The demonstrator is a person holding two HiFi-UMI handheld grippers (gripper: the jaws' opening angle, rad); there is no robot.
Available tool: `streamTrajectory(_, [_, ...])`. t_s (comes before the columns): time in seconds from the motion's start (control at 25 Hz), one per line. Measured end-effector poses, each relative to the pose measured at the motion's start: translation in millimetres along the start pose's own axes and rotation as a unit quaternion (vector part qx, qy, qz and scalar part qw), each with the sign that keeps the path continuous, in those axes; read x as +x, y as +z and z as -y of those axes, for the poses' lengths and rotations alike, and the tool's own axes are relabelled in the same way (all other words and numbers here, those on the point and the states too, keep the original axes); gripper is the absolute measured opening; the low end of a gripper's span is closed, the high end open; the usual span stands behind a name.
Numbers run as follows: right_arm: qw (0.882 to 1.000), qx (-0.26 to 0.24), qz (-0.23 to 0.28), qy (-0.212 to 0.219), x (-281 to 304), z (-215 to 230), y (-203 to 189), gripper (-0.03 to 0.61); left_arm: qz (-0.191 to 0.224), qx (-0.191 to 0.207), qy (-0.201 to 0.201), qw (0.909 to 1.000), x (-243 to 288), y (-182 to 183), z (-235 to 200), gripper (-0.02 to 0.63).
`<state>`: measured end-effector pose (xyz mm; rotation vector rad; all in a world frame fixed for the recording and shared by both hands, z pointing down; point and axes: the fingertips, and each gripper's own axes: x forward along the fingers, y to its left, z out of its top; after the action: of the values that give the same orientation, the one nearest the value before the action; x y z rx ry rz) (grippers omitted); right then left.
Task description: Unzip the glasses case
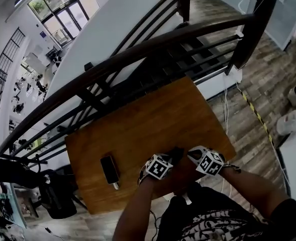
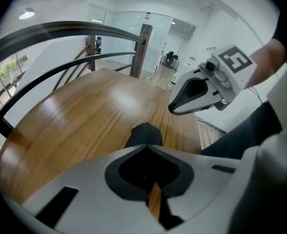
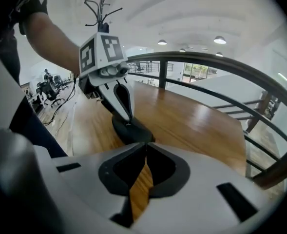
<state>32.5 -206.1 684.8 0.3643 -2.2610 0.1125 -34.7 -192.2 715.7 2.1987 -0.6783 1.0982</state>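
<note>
Head view: the wooden table (image 1: pixel 137 119) stands against a dark railing (image 1: pixel 137 54). The glasses case (image 1: pixel 178 152) lies near the table's near edge, between the left gripper (image 1: pixel 169 159) and the right gripper (image 1: pixel 190 155). A flat black object (image 1: pixel 109 168) lies on the table well to the left of both. Left gripper view: the left gripper (image 2: pixel 146 146) has its jaws pressed together at the tips. The dark case (image 2: pixel 144 133) sits directly beyond them on the table (image 2: pixel 85 116). The right gripper (image 2: pixel 175 107) hangs above and to the right of the case, apart from it. Right gripper view: the right gripper (image 3: pixel 145 144) has its jaws closed tip to tip, with only wood showing through the slit below. The case (image 3: pixel 131 130) lies just past the tips. The left gripper (image 3: pixel 127 121) points down onto the top of the case, jaws pinched on it. A small bright speck shows at the tips, too small to identify.
</note>
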Motion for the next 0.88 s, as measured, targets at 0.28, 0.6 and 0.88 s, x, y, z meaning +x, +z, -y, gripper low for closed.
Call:
streamTrajectory(0.28, [0.997,-0.058,-0.048,0.033,29,0,-13,-0.002,0.008,-0.003,-0.003,1.0000,-3,6,0,0.006])
streamTrajectory(0.6, [0.990,-0.111,-0.072,0.059,47,-3,-24,0.058,0.011,-0.013,-0.009,0.9998,-3,4,-2,0.006])
streamTrajectory(0.88, [0.982,-0.160,-0.086,0.055,60,-3,-25,0.056,0.046,-0.045,-0.017,0.9977,-9,13,-2,0.006])
